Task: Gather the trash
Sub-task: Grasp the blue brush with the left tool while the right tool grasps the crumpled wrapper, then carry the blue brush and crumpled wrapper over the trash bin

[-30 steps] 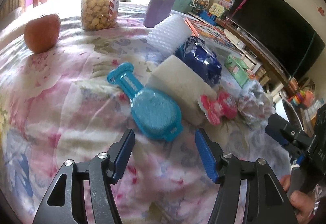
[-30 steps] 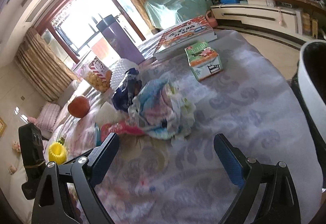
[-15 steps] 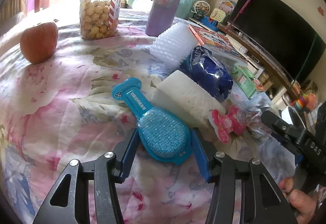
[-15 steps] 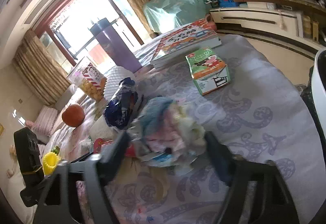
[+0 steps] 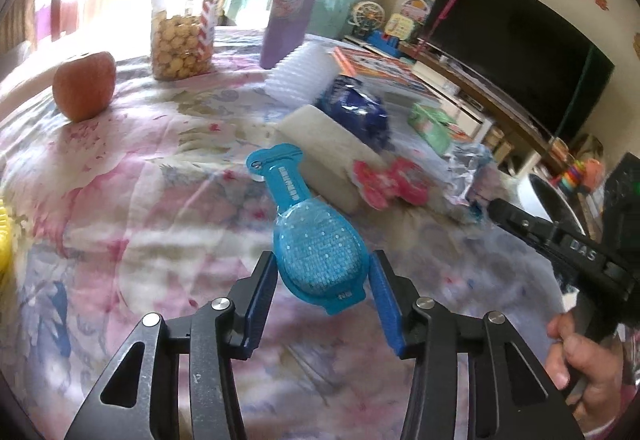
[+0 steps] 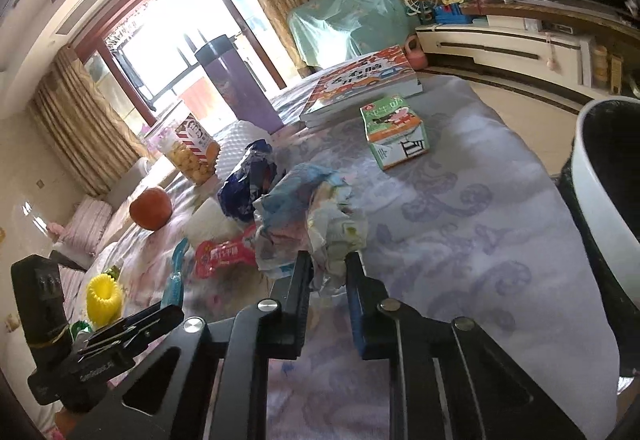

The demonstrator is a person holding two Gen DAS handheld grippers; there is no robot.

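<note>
My left gripper (image 5: 322, 282) is shut on the round end of a blue plastic blister pack (image 5: 316, 240) and holds it just above the flowered tablecloth. My right gripper (image 6: 328, 272) is shut on a crumpled plastic wrapper (image 6: 308, 212) that rests on the cloth. A pink snack wrapper (image 5: 390, 182) lies beside a white foam block (image 5: 324, 144); the pink wrapper also shows in the right wrist view (image 6: 224, 252). A crumpled blue bag (image 6: 250, 180) lies behind. A white-rimmed black bin (image 6: 600, 176) stands at the table's right edge.
An apple (image 5: 84, 84), a snack jar (image 5: 180, 36), a purple flask (image 5: 292, 4), a white ridged roll (image 5: 300, 72), picture books (image 6: 360, 80) and a green carton (image 6: 394, 132) stand on the table. A yellow ridged object (image 6: 104, 294) sits at the left.
Both grippers moved forward and closed: the left onto the blue blister pack, which now sits lifted, the right onto the crumpled wrapper.
</note>
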